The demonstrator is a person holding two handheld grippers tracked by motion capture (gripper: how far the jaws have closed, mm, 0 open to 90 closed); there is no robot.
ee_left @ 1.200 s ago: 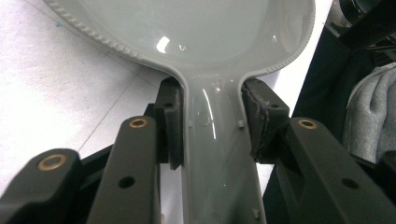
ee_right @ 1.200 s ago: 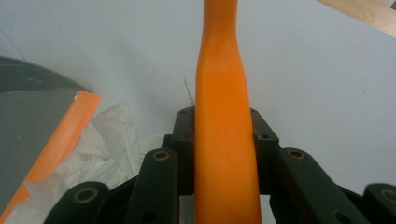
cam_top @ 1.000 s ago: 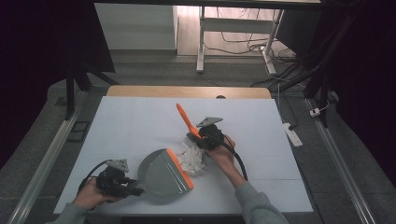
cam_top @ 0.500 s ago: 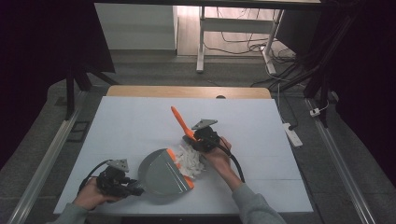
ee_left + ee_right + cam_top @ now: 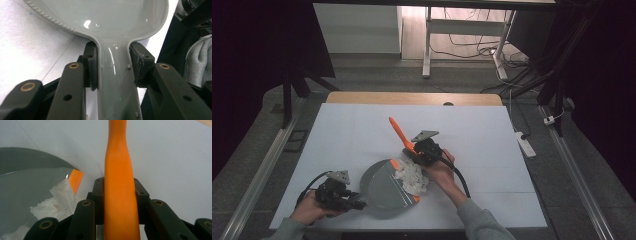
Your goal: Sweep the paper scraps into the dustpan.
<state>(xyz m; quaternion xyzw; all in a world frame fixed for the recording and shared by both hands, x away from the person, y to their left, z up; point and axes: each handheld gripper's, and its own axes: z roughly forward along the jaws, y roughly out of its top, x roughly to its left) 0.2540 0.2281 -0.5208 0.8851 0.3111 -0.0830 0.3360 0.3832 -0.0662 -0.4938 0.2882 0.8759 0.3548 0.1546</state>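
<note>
left gripper (image 5: 354, 204) grips dustpan (image 5: 384, 187) | right gripper (image 5: 414, 150) grips brush (image 5: 399, 132)

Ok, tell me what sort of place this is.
Probably a lab or recording workspace: a white-covered table ringed by dark curtains, loose cables across the floor, and a power strip beside the table.

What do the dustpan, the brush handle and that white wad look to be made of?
Dustpan: likely moulded plastic, grey and glossy, with bright highlights and a ribbed rim. Its lip is orange, possibly rubber; hard to tell. Brush handle: smooth orange plastic with a soft sheen and no grain. White wad: crumpled tissue or paper towel, matte, with creases and torn-looking edges.
</note>
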